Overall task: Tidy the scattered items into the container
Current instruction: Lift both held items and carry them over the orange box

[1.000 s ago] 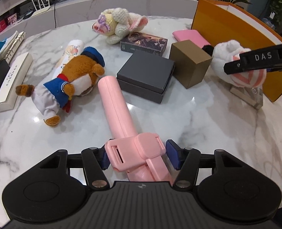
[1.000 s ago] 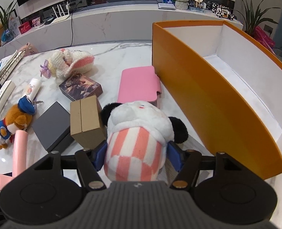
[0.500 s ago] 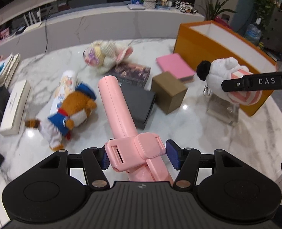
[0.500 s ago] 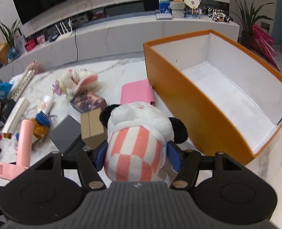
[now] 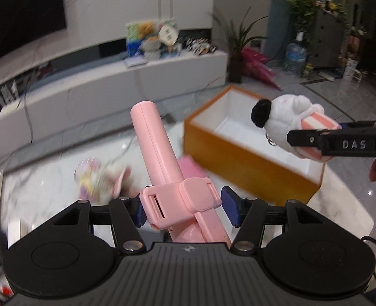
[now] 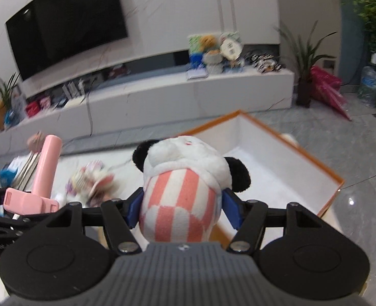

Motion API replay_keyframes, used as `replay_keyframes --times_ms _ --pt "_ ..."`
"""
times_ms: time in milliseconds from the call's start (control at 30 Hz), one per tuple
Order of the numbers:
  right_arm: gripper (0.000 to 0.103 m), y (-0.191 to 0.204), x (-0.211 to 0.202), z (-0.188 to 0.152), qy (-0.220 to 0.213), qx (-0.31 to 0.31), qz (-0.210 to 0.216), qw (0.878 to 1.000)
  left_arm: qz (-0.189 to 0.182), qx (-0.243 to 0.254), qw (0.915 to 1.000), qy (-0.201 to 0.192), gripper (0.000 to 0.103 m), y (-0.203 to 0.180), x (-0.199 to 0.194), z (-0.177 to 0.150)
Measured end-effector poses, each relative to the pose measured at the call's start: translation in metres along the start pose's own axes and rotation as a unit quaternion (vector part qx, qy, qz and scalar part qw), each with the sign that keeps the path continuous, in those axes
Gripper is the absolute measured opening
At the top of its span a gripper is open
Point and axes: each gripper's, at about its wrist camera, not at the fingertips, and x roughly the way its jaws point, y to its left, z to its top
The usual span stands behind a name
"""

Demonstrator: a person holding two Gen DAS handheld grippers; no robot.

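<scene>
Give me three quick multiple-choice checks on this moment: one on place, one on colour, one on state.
1. Where is the panda plush?
A. between the right gripper's fingers
B. lying in the box
C. on the marble table

2. What colour is the outside of the box?
A. grey
B. orange
C. green

3. How is the pink handheld device?
A. lying flat on the table
B. lying in the box
C. clamped in the left gripper, raised off the table

Key: 1 A, blue pads press its striped body; 2 B, orange walls with white lining; 3 C, pads grip its clamp end.
</scene>
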Motion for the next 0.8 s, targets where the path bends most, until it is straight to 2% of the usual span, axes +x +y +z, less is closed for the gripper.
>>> replay_keyframes --times_ms 167,300,633,800 --pt "0.067 -0.030 -0.004 0.022 -0.020 0.024 -0.024 0.999 -0.014 0.037 0.9990 -0.021 0.067 -0.027 0.008 0.041" --pt "0.067 -0.051 -0.005 0.029 -0.025 0.037 -0.038 0.998 -0.029 0.058 0.9975 -0.030 0.067 -0.049 0.015 0.061" --pt "0.067 -0.090 -0.013 0.050 -0.034 0.054 -0.062 0.996 -0.071 0.071 0.9942 -0.039 0.067 -0.086 0.049 0.097" --pt "0.067 -0.107 -0.007 0.067 -0.035 0.050 -0.072 0.996 -0.089 0.077 0.9927 -0.029 0.067 -0.105 0.078 0.117"
